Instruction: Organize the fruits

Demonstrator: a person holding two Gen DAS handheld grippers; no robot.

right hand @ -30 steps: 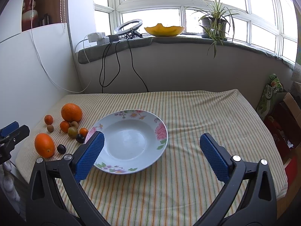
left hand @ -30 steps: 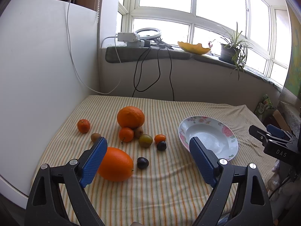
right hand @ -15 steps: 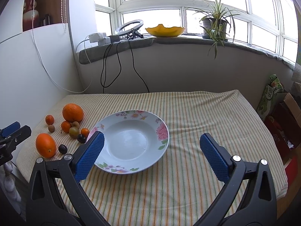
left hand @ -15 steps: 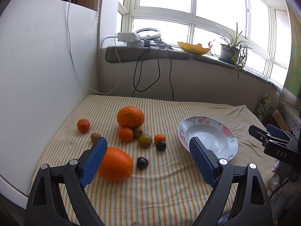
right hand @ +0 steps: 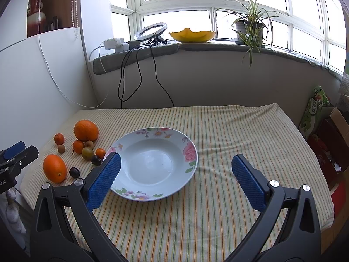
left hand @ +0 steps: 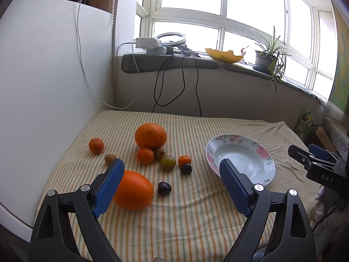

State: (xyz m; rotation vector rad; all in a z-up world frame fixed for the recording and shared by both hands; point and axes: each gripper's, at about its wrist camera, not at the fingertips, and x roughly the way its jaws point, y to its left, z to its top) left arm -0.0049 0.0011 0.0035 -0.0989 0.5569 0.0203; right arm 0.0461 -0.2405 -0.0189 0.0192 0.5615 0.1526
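Observation:
Several fruits lie on the striped tablecloth: a large orange [left hand: 150, 135], an oval orange [left hand: 133, 190], a tangerine [left hand: 96, 145], a green plum [left hand: 167, 163] and dark plums [left hand: 164, 188]. An empty floral plate [left hand: 259, 150] sits to their right. My left gripper [left hand: 172, 185] is open and empty above the table's near edge, its left pad beside the oval orange. My right gripper [right hand: 174, 179] is open and empty, just before the plate [right hand: 187, 152]. The fruits show at the left of the right wrist view [right hand: 86, 130].
A white panel [left hand: 43, 87] stands along the table's left side. A wall with hanging cables [left hand: 174, 83] and a windowsill with a ring light, a yellow dish [right hand: 192, 35] and a potted plant [right hand: 250, 28] lies behind. Boxes and a bag [right hand: 316, 107] stand off the right edge.
Both grippers have drifted slightly; the right view shifted a little so the plate and fruits sit slightly further right. Nothing was grasped or moved.

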